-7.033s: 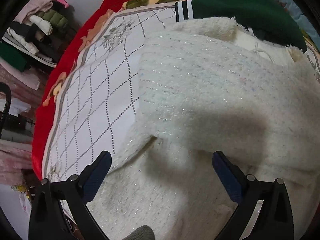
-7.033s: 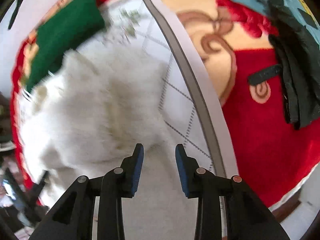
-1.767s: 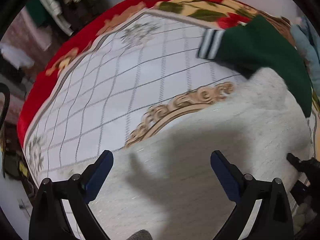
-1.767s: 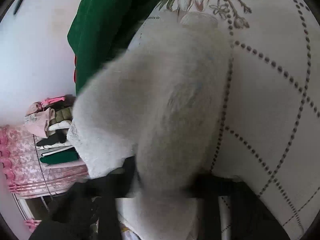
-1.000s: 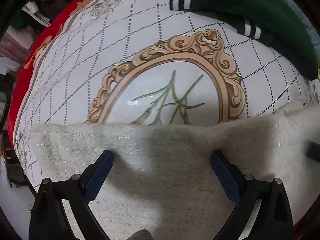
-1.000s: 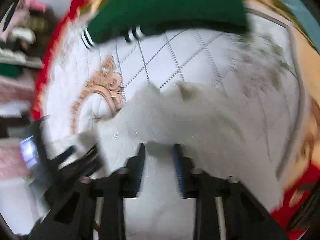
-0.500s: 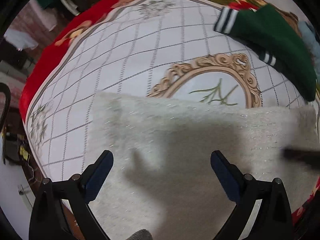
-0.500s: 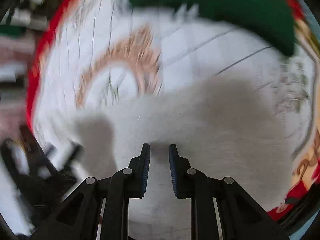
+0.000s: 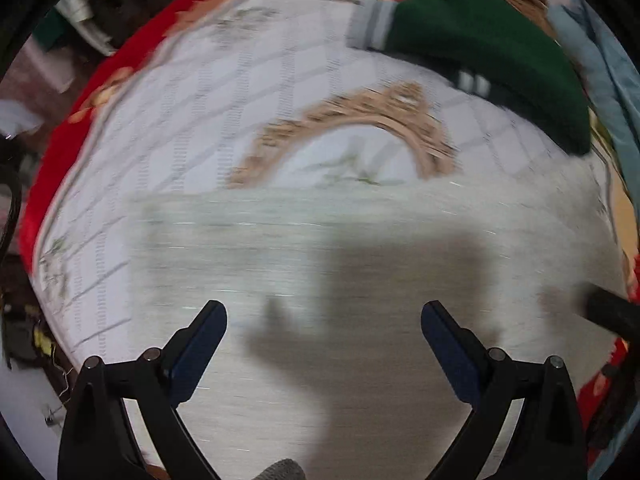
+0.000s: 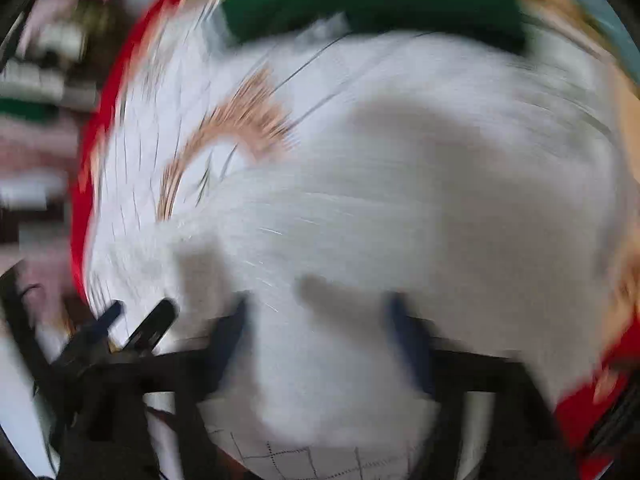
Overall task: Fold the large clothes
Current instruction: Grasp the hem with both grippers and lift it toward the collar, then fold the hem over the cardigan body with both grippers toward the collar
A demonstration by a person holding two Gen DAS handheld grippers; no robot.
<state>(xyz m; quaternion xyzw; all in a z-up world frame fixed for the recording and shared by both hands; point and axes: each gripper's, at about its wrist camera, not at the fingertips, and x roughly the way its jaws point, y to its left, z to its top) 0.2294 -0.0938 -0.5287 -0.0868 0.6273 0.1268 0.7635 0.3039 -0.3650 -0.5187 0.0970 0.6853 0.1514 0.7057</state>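
Observation:
A large fuzzy white sweater (image 9: 320, 248) lies spread flat across the near part of the bed; it also fills the right wrist view (image 10: 400, 200), which is heavily blurred. My left gripper (image 9: 323, 334) is open and empty above the sweater's near part. My right gripper (image 10: 320, 336) is open with its fingers wide apart over the sweater. The right gripper's finger (image 9: 612, 314) pokes into the left wrist view at the right edge. The left gripper (image 10: 140, 320) shows at the lower left of the right wrist view.
The bed cover (image 9: 224, 92) is white with a grid pattern, a gold oval frame (image 9: 360, 120) and a red border (image 9: 120, 60). A dark green garment with striped cuffs (image 9: 488, 52) lies at the far right. Stacked clothes (image 9: 92, 4) sit on shelves beyond the bed at the left.
My right gripper has opened, letting go of the sweater, which now lies flat. Both cameras are moving and the views are blurred. The left gripper stays open.

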